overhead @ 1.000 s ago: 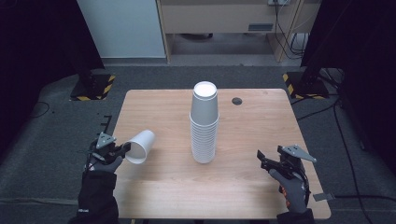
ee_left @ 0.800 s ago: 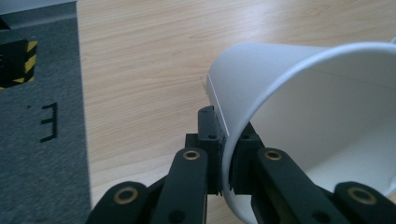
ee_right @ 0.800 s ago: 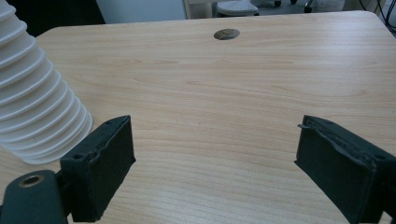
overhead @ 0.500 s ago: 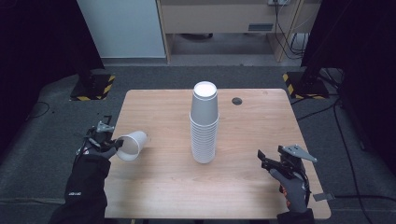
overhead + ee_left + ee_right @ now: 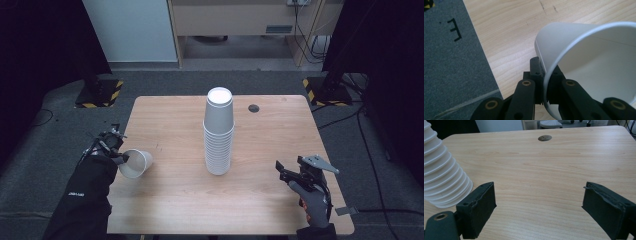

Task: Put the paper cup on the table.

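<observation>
Between black fingers (image 5: 536,72), smooth conical paper cup (image 5: 584,57)

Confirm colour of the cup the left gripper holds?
White, inside and out; the cup shows best in the left gripper view.

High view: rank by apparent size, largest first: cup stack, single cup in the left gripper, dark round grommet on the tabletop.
1. cup stack, by far the tallest.
2. single cup, held by its rim in the left gripper.
3. grommet, smallest, though it lies farthest from the camera.
</observation>
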The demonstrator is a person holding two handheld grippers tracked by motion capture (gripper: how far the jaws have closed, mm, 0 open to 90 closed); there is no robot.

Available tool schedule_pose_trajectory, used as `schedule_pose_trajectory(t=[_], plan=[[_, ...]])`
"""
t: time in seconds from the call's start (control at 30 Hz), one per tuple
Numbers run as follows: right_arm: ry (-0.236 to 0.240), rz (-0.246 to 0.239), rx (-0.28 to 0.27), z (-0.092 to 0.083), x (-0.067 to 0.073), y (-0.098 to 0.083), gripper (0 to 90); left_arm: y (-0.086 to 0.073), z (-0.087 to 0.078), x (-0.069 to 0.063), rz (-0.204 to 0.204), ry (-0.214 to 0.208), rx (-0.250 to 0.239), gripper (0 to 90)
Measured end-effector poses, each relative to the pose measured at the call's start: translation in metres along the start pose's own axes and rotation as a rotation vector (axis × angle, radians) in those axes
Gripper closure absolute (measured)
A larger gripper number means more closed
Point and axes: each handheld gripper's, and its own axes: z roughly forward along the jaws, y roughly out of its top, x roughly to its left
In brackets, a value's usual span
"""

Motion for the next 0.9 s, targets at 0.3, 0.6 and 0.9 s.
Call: schedule_pose_trajectory(t=[0.3,0.6,0.9], plan=[[0.0,-0.001,-0.002,0.0,0.0,0.0,11.3,0.007,0.005,-0.001,-0.009,-0.037,0.138,84.9],[0.001,-0.004,-0.002,0.0,0.0,0.0,11.4,0.009,0.006,-0.005,-0.056,-0.063,0.235,84.5],[-0.001,0.0,-0.001,0.0,0.0,0.0,11.4,0.011,0.01,-0.008,-0.1,-0.087,0.266,83.4]])
